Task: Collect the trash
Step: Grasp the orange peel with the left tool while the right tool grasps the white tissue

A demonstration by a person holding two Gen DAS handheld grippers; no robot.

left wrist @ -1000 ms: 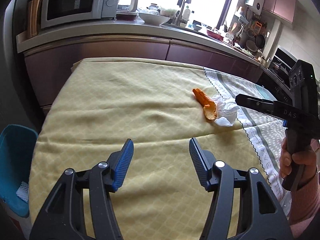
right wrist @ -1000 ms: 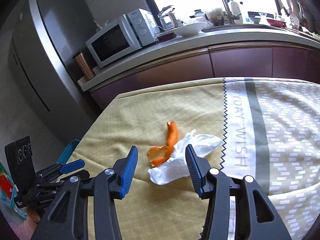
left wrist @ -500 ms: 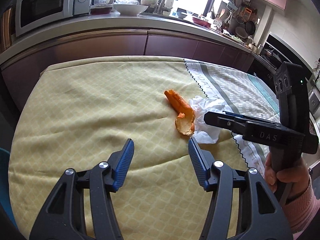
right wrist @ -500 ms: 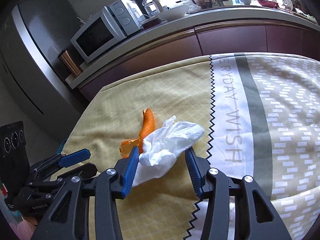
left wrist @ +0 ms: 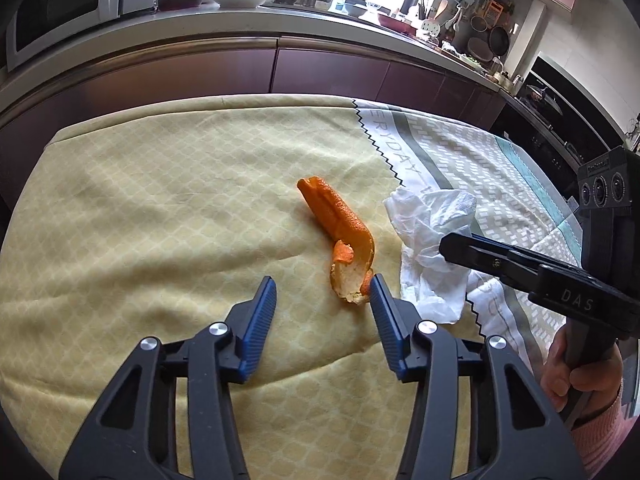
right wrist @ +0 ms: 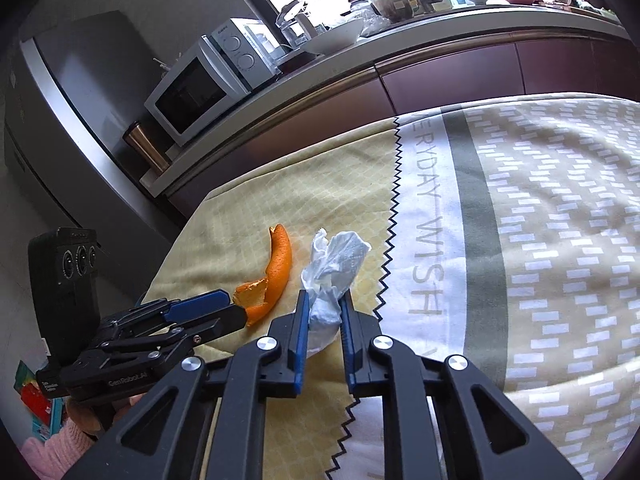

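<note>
Orange peel [left wrist: 340,236], one; tissue [right wrist: 334,276], one

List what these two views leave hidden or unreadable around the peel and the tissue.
- Lower part of the tissue: right wrist view, covered by the right gripper; in the left wrist view that gripper crosses it too.
- Near end of the orange peel: right wrist view, behind the left gripper.
- Tablecloth lettering: first letters cut off.

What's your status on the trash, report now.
Right tool shut on crumpled white paper tissue. Left tool open, nosing up to curled orange peel on yellow tablecloth. Nothing in the way.
</note>
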